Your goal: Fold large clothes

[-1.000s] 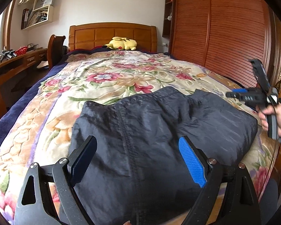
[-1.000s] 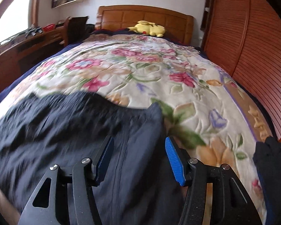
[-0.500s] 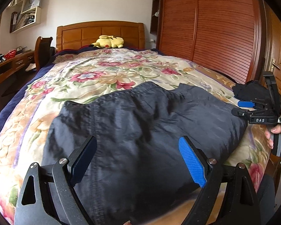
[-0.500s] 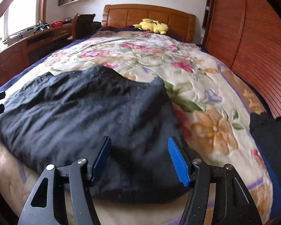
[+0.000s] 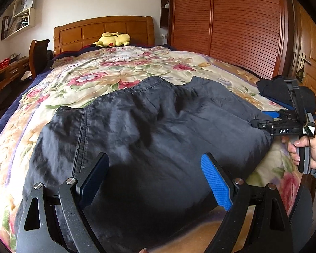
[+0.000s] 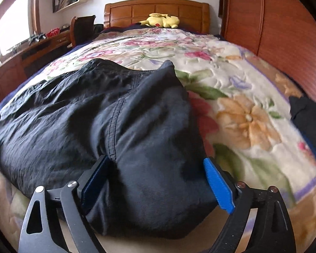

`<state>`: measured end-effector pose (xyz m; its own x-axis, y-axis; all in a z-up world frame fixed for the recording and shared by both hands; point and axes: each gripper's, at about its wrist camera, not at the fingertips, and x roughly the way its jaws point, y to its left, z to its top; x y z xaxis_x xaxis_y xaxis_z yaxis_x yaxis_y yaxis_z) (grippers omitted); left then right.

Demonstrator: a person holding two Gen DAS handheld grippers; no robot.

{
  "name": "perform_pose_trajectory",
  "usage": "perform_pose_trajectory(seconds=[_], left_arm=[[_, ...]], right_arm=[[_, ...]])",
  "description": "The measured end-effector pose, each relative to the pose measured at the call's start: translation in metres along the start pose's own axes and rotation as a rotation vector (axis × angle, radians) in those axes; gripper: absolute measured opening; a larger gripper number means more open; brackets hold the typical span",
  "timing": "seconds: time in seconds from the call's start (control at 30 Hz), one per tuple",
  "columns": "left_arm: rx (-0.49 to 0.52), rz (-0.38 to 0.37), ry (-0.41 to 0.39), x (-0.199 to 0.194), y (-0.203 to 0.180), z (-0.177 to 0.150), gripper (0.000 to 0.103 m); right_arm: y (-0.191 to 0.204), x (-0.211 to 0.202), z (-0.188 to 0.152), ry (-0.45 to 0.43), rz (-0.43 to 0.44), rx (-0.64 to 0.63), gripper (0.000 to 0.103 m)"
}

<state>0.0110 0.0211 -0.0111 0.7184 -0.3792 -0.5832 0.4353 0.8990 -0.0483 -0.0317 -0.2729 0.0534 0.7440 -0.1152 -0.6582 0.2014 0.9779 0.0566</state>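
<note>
Black, thin fabric made up the folded garment (image 5: 153, 139), which lay on the floral quilt (image 5: 120, 71) at the foot end of the bed, its long axis running across the bed from one side to the other. Only the left wrist view showed the right gripper (image 5: 263, 119) from outside: it was held by the person's right hand (image 5: 307, 149) at the garment's right end, with its tips touching the cloth, and behind it a pile of dark clothes (image 5: 278, 88) sat near the wooden door (image 5: 313, 48). The right wrist view showed instead that this gripper (image 6: 158, 177) stood spread wide with the end of the garment (image 6: 107, 113) bulging between its two fingers, not pinched. In the same view a stitched seam ran toward the headboard (image 6: 155, 8), where a yellow plush toy (image 6: 162, 21) lay. The left gripper (image 5: 155, 177) was also spread wide above the near edge of the garment and it gripped nothing.
</note>
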Motion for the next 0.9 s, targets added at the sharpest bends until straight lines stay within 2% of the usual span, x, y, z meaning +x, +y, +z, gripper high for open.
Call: perform_pose_trajectory(seconds=[0.17,0.57,0.73,0.9], left_arm=[[0.007,-0.025,-0.001,-0.001,-0.007,0.001,0.090],[0.044,-0.020,0.046,0.014,-0.016,-0.008,0.090],[0.068,-0.001,0.069,0.020,-0.019,-0.013,0.090],[0.076,0.006,0.100,0.027,-0.020,-0.013,0.091]], right_arm=[[0.001,0.003,0.001,0.010,-0.002,0.000,0.091],[-0.003,0.007,0.002,0.039,-0.001,0.011,0.091],[-0.002,-0.015,-0.001,0.020,0.004,0.022,0.091],[-0.007,-0.032,-0.004,0.010,-0.047,0.021,0.090]])
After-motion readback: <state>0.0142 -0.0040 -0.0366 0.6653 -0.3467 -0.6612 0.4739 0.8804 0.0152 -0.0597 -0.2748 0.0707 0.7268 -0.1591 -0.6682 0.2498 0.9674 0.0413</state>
